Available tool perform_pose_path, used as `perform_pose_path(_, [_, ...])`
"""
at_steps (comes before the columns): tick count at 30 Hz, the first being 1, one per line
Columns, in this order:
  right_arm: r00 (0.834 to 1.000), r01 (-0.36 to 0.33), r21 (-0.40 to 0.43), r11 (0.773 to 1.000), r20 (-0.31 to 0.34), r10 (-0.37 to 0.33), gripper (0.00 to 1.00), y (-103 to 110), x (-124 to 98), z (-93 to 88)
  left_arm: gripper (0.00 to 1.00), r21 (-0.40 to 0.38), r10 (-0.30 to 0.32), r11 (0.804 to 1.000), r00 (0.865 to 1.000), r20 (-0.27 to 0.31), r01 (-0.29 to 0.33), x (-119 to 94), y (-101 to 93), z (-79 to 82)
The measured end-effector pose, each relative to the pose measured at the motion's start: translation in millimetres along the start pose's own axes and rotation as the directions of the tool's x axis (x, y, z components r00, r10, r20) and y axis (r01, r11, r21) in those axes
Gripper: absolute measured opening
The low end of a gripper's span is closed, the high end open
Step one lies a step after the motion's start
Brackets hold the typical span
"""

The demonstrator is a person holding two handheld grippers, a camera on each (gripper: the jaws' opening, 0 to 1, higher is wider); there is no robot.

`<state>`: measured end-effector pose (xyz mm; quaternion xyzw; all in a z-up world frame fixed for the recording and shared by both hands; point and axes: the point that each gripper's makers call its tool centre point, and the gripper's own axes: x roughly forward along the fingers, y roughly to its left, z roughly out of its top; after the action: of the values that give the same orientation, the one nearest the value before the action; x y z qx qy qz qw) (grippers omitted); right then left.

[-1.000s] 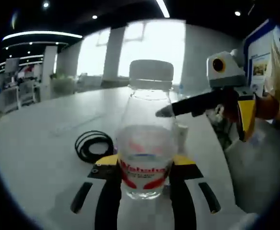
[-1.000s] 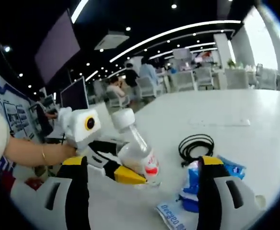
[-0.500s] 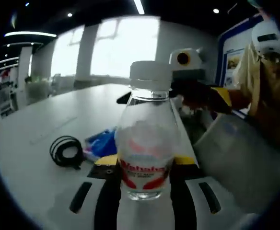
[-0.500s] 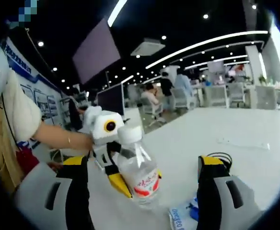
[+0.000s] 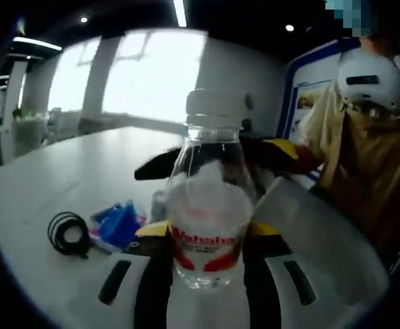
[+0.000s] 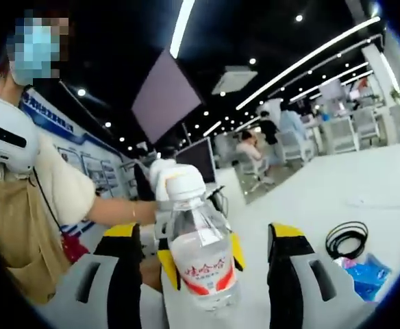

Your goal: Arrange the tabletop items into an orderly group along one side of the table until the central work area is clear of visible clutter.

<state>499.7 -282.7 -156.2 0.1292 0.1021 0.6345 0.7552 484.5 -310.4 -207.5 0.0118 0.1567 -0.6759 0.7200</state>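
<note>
A clear water bottle (image 5: 207, 226) with a white cap and a red-and-white label stands upright between the yellow-tipped jaws of my left gripper (image 5: 207, 234), which is shut on it. In the right gripper view the same bottle (image 6: 201, 257) sits close in front, framed by my right gripper (image 6: 205, 236), whose jaws stand wide open on either side without touching it. The left gripper's yellow fingertips (image 6: 166, 264) clasp the bottle's lower body. In the left gripper view the right gripper's black-and-yellow jaws reach in behind the bottle.
A coiled black cable (image 5: 66, 233) and a blue packet (image 5: 118, 223) lie on the white table (image 5: 63, 178); both appear again, cable (image 6: 347, 240) and packet (image 6: 368, 267). A person in a tan apron (image 5: 364, 164) stands close by. Office desks and people fill the background.
The right gripper has come closer, so the bottle now stands between its open jaws. Both views have swung toward the person. The left gripper has kept its hold on the bottle.
</note>
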Motion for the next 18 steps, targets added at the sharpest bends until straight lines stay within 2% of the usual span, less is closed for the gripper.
perform_pose_path(2, [1.000,-0.023,-0.017,1.000,-0.008,0.023,0.59,6.1,0.9,1.6,0.36,0.002,-0.005,1.000,1.000,0.005,0.005,-0.6,-2.3,5.3])
perform_pose_path(5, [0.999,-0.044,-0.026,0.999,-0.028,0.043,0.62,13.8,2.1,0.4,0.36,-0.002,-0.024,1.000,0.999,0.025,0.024,-2.0,-6.8,14.4])
perform_pose_path(10, [0.998,-0.065,-0.056,0.996,-0.031,0.063,0.48,23.1,2.3,3.7,0.36,0.009,-0.047,0.999,0.998,0.038,0.047,-2.5,-15.4,26.9])
perform_pose_path(13, [0.996,-0.084,-0.068,0.994,-0.048,0.081,0.47,29.4,4.0,2.7,0.36,0.009,-0.066,0.998,0.997,0.048,0.066,-1.8,-22.9,34.2])
perform_pose_path(15, [0.994,-0.108,-0.070,0.992,-0.028,0.106,0.42,36.5,4.2,7.8,0.36,0.007,-0.077,0.997,0.996,0.044,0.077,-1.1,-26.5,37.1])
perform_pose_path(18, [0.995,-0.099,-0.090,0.991,-0.028,0.097,0.42,38.9,4.1,10.0,0.36,0.018,-0.077,0.997,0.996,0.040,0.076,-2.8,-29.8,39.8])
